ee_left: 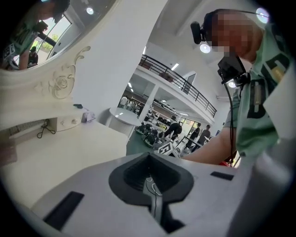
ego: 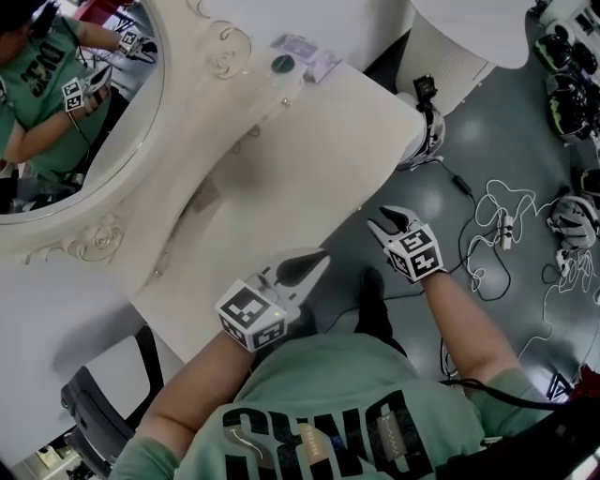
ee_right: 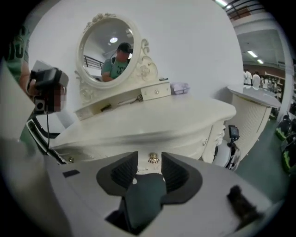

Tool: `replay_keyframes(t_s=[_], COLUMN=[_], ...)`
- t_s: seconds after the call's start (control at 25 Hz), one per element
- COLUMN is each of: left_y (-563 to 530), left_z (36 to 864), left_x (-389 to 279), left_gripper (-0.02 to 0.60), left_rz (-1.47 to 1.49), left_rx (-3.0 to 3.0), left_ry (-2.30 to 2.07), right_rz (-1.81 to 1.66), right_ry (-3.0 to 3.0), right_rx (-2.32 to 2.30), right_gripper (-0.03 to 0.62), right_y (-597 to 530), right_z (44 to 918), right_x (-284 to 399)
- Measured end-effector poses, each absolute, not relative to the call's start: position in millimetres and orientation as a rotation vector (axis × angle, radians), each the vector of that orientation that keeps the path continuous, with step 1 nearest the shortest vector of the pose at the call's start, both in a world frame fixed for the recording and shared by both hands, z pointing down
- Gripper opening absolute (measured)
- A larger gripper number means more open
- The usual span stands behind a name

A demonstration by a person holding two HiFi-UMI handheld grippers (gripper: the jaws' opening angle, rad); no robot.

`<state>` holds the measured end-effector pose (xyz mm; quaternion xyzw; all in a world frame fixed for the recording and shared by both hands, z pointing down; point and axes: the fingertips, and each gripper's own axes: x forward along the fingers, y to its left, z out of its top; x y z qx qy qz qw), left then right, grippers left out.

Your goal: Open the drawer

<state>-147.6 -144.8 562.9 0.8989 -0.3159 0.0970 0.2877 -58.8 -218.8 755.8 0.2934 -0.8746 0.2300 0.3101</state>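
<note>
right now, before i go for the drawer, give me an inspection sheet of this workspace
surface: cream dressing table top, curved front edge
job's things: gold drawer knob on the table's front; drawer looks shut
clutter: lilac packet and dark green round item at the back, by the oval mirror
grippers: left gripper jaws together, empty, at the table's near edge; right gripper jaws apart, lined up on the knob, not on it yet
cables: white cables looped on the floor to the right
surroundings: grey floor, black chair to the left, white round table beyond
</note>
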Motion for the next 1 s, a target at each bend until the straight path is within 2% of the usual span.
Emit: replay_keyframes(t_s=[0.4,1.0], left_y=[-139.5,-131.1], left_z=[586.2,601.6], left_x=[-167.8,-185.6], left_gripper=[0.009,0.009], left_rz=[0.262,0.254], left_rx=[2.336,2.292], left_ry=[-0.881,-0.903], right_rz=[0.459,0.442], right_ry=[-2.149,-2.042], right_rx=[0.664,0.698], right_gripper=[0.194,0.198], right_y=[-219.9,-238.9], right_z=[833.1,864.5], right_x=[-85.3,-102.3])
